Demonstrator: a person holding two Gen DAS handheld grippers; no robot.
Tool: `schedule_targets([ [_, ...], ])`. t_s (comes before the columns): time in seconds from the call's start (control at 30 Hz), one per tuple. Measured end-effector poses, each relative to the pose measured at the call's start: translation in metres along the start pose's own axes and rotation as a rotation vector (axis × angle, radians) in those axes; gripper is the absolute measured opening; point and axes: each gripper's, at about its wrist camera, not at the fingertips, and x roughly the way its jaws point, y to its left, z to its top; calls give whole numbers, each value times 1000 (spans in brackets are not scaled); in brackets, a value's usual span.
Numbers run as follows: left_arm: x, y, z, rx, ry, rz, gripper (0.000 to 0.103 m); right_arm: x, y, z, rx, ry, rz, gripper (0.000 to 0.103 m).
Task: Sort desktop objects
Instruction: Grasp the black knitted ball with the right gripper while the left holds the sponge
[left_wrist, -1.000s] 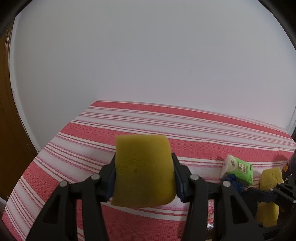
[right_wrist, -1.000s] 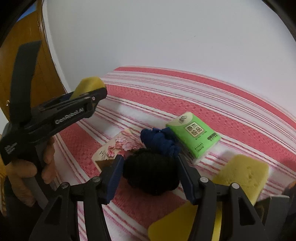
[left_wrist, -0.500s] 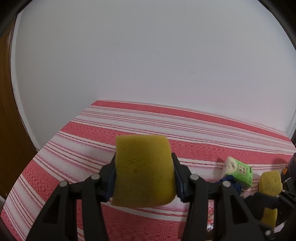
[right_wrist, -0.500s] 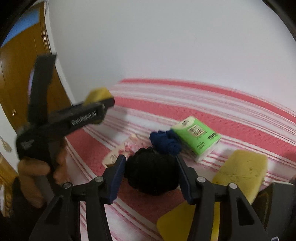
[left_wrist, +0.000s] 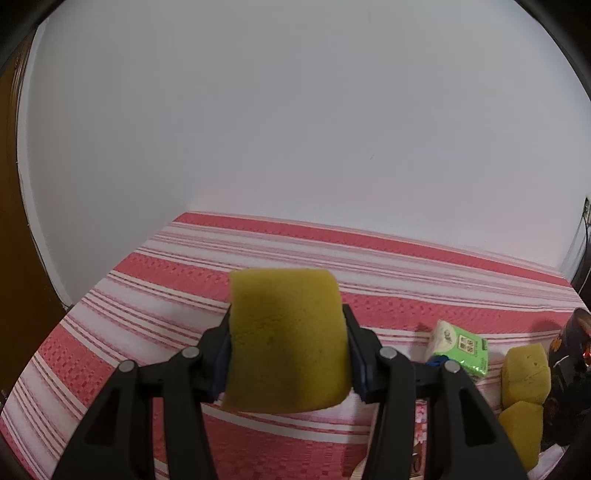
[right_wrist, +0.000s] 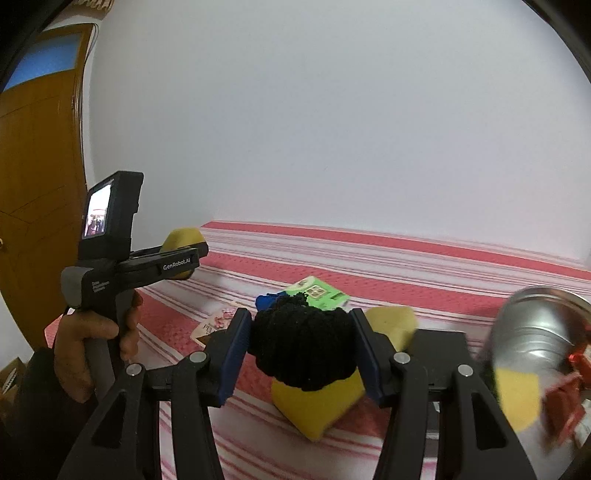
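- Above the striped table, two loads in the air: yellow sponge pinched in the left hand-held gripper, black yarn ball pinched in the right hand-held gripper.
- Beyond the yarn ball, unsorted: green tissue pack, blue cloth, floral card; two more sponges lying just beside the pack.
- Right of the yarn ball, a metal tin, blurred.
- Both tilted gently downward, the left one gripped by a bare hand.
- Sorting judged about midway.
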Motion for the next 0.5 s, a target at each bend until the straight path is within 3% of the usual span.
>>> schedule_targets([
  [0.1,-3,-3,-2,-15,2,-33,51,-15,-6,-1,-4,-21,-21,56],
  [0.23,-8,-15,-9,-12,24,-20,51,-36,-11,-4,-6,-50,-42,56],
  [0.5,-53,-58,-30,50,-6,34,51,-59,-22,-3,8,-86,-42,56],
])
